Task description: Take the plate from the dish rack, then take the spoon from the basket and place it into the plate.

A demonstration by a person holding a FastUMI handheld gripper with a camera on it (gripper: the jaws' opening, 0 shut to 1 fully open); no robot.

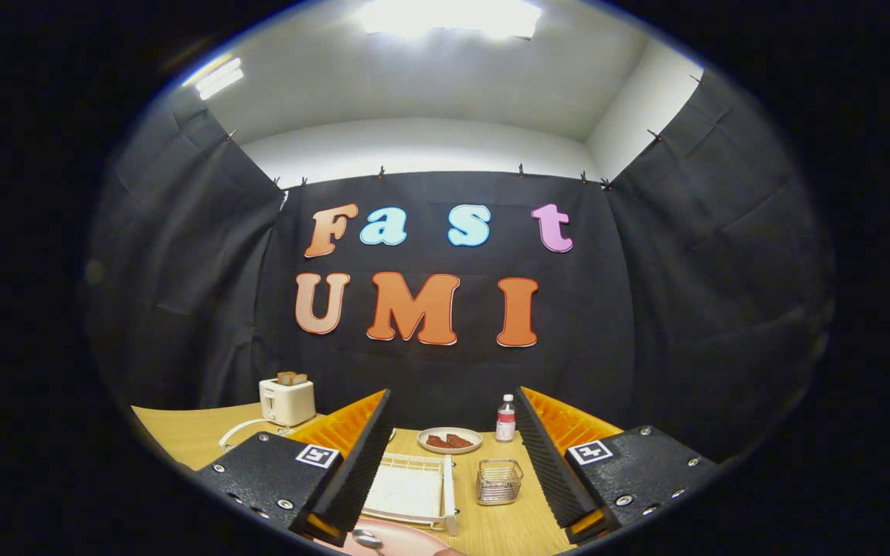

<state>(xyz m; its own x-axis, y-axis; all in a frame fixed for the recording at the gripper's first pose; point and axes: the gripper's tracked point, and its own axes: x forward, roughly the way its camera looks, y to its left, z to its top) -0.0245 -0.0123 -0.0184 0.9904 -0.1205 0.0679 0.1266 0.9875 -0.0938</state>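
My gripper [453, 395] is open, held above the wooden table [182, 436] with nothing between its black fingers [360, 463]. A pink plate [406, 540] lies on the table just below and behind the fingers. A metal spoon [368, 539] rests on that plate with its bowl facing up. Ahead, between the fingers, stands the white dish rack [410, 490] with no dish in it. The small wire basket [499, 481] sits just right of the rack and looks empty.
Beyond the rack is a white plate [450, 440] holding brown food, with a small bottle [505, 418] to its right. A white toaster [287, 400] with toast stands at the back left, its cord trailing over the table.
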